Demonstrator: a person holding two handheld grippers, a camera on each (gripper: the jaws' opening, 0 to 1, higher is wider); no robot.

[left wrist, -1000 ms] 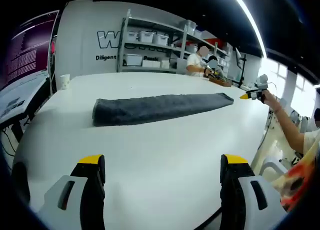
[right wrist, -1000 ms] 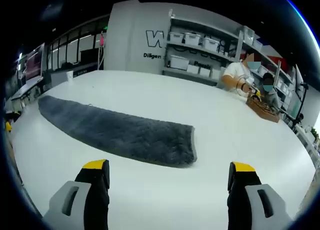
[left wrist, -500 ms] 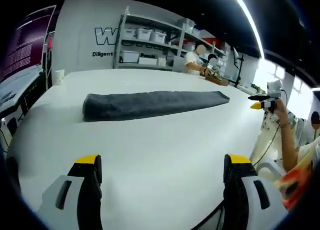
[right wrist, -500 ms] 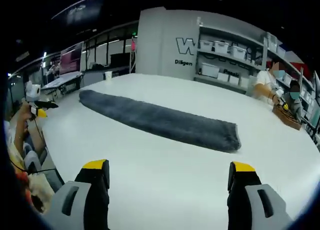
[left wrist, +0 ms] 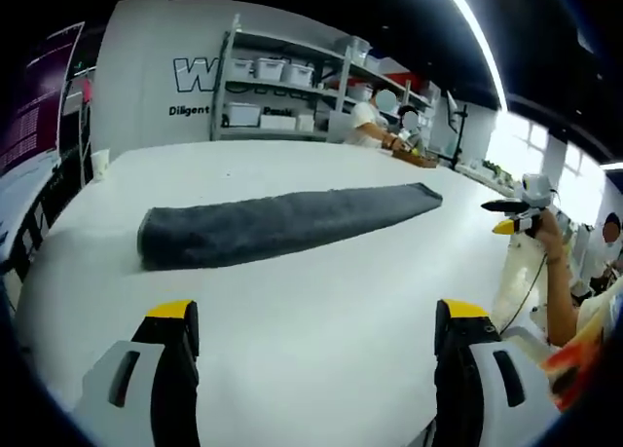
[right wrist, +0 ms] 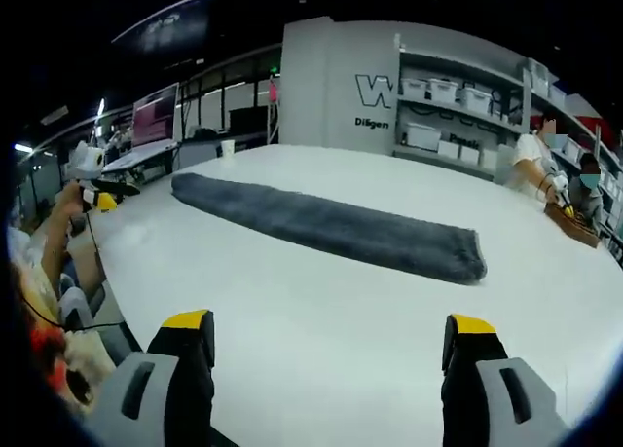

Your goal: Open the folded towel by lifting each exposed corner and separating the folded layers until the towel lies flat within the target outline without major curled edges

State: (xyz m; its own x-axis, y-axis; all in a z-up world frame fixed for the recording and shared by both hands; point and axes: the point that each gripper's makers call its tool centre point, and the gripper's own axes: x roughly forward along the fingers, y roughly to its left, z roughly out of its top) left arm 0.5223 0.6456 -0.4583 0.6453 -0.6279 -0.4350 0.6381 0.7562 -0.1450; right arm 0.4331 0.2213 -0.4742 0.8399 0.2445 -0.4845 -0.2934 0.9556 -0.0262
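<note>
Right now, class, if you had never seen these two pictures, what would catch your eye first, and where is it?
First the long dark grey towel, folded into a narrow strip across the middle of the white table. Next, the yellow-tipped open tongs rising from the bottom of each view, the left and the right, both short of the towel. Behind stand shelves of white bins, with people seated at the table's far end.

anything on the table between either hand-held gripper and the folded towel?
Nothing visible. In both views only bare white table lies between the open jaws and the folded grey towel. Left hand-held gripper and right hand-held gripper both sit back from it, near the table edge.
</note>
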